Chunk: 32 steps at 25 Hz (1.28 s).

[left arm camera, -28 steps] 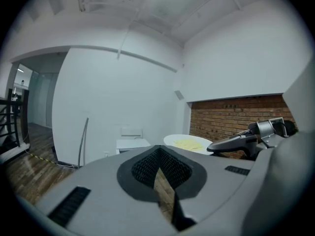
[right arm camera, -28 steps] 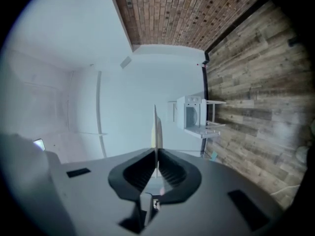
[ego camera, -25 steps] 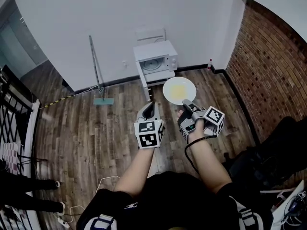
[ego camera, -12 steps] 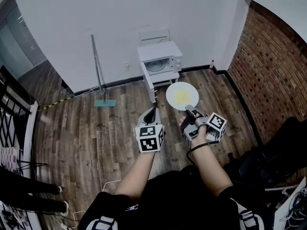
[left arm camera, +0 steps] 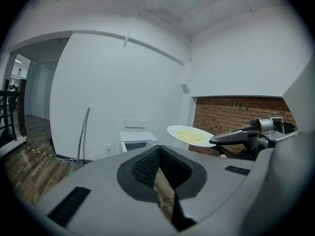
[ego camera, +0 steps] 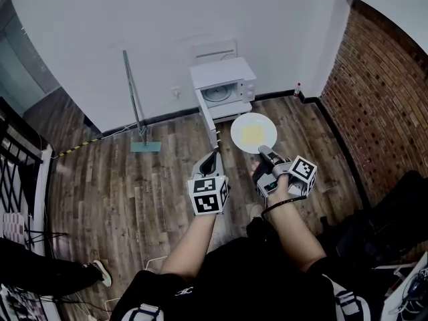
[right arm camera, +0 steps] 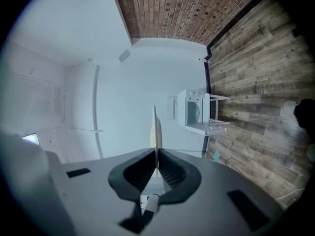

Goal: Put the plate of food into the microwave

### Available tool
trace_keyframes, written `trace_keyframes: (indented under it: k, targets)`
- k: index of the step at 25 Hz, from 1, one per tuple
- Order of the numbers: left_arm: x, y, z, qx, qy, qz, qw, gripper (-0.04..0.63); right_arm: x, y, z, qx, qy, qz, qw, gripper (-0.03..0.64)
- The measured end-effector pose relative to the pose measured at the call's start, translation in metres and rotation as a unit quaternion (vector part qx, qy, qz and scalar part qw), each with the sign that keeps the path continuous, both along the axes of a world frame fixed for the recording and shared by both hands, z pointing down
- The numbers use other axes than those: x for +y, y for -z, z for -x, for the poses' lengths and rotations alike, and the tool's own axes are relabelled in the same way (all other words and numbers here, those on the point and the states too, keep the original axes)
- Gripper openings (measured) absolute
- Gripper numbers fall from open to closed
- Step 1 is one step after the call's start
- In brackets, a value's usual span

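A white plate (ego camera: 253,133) with yellow food is held level in the air, and my right gripper (ego camera: 263,150) is shut on its near rim. The right gripper view shows that plate (right arm camera: 156,132) edge-on, clamped between the jaws. A white microwave (ego camera: 224,85) stands on a small white stand by the far wall, its door (ego camera: 208,116) swung open toward me. It also shows as the microwave (right arm camera: 197,111) ahead of the plate. My left gripper (ego camera: 212,156) hovers left of the plate, shut and holding nothing. Its own view has the plate (left arm camera: 191,134) at its right.
A metal pole (ego camera: 133,91) with a teal base (ego camera: 146,146) leans on the wall left of the microwave. A brick wall (ego camera: 381,92) bounds the right side. A black rack (ego camera: 13,159) stands far left, a person's shoe (ego camera: 100,273) beside it. The floor is wood planks.
The plate and both grippers have come a little nearer the microwave. The shoe at the lower left has shifted.
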<state>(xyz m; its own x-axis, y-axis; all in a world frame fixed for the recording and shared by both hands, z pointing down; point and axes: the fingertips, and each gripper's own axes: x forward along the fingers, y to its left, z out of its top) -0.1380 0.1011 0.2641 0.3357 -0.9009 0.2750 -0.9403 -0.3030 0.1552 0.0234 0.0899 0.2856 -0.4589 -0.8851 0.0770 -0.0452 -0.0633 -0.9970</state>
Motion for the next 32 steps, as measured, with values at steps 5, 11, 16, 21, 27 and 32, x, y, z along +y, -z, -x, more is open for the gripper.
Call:
trace_keyframes:
  k: [5,11,16,21,27,32]
  targets:
    - [-0.048,-0.001,-0.019,0.002,0.005,0.009,0.9999,-0.002,-0.053,-0.003,-0.017,-0.007,0.019,0.003,1.0,0.027]
    - [-0.116,0.007,-0.051,0.007,0.013,0.021,0.9997,-0.002,-0.117,0.008,-0.044,-0.014,0.037,0.0,0.999,0.028]
    - [-0.162,0.004,-0.082,0.0,0.023,0.025,0.9994,-0.002,-0.164,0.003,-0.071,-0.011,0.054,-0.001,0.998,0.028]
    - [-0.198,-0.001,-0.103,0.0,0.04,0.028,0.9988,-0.002,-0.204,-0.003,-0.09,-0.012,0.074,0.002,0.997,0.028]
    - [-0.219,-0.019,-0.101,-0.007,0.066,0.047,0.9967,-0.002,-0.231,-0.022,-0.095,-0.015,0.095,0.02,0.995,0.031]
    - [-0.243,-0.03,-0.096,-0.007,0.076,0.057,0.9954,-0.002,-0.254,-0.04,-0.089,-0.01,0.115,0.028,0.993,0.031]
